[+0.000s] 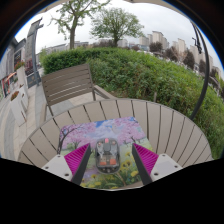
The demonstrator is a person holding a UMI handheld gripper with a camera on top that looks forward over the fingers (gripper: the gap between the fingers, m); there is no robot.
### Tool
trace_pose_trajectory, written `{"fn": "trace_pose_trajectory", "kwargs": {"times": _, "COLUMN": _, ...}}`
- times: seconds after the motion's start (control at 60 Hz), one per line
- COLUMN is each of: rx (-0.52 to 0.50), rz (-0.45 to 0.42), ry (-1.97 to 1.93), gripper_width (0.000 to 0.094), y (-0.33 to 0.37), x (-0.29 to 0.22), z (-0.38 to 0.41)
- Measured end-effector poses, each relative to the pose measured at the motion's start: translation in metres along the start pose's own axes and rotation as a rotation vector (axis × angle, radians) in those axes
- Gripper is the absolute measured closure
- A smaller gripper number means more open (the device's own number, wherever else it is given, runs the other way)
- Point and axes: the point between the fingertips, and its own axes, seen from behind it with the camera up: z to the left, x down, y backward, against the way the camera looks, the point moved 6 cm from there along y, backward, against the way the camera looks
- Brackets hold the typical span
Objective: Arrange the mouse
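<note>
Mouse sits between the pink pads of our hand-held gripper; we cannot tell whether the fingers press it or just flank it. It lies on a flat mouse mat printed with blossom trees, likely its intended spot. Under the mat we see the round slatted wooden tabletop. Beyond the fingers stands a slatted chair, then a leafy hedge.

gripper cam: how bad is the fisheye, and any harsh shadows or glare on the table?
Gripper view: strong fisheye, the slatted wooden round table and green hedge bow outward; light is soft, overcast daylight, with no hard shadows or glare on the floral printed mouse mat; the grey computer mouse stands between the open claw's fingers and reads sharp; distant buildings are small and hazy.
</note>
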Motion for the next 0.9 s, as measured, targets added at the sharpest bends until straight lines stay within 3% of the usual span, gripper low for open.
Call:
{"fn": "trace_pose_trajectory", "kwargs": {"times": 0.033, "rx": 0.004, "rz": 0.007, "ry": -0.009, "gripper_width": 0.0125, "y": 0.013, "x": -0.002, "z": -0.002}}
{"fn": "trace_pose_trajectory", "kwargs": {"times": 0.1, "rx": 0.007, "rz": 0.016, "ry": -0.026, "gripper_width": 0.0079, "y": 0.048, "x": -0.008, "z": -0.01}}
{"fn": "trace_pose_trajectory", "kwargs": {"times": 0.233, "rx": 0.01, "rz": 0.052, "ry": -0.03, "gripper_width": 0.0079, "y": 0.151, "x": -0.005, "z": -0.03}}
{"fn": "trace_pose_trajectory", "kwargs": {"times": 0.533, "rx": -0.035, "rz": 0.129, "ry": -0.07, "gripper_width": 0.0073, "y": 0.367, "x": 0.061, "z": -0.083}}
{"fn": "trace_pose_trajectory", "kwargs": {"times": 0.9, "rx": -0.022, "rz": 0.091, "ry": -0.013, "gripper_width": 0.0081, "y": 0.462, "x": 0.126, "z": -0.138}}
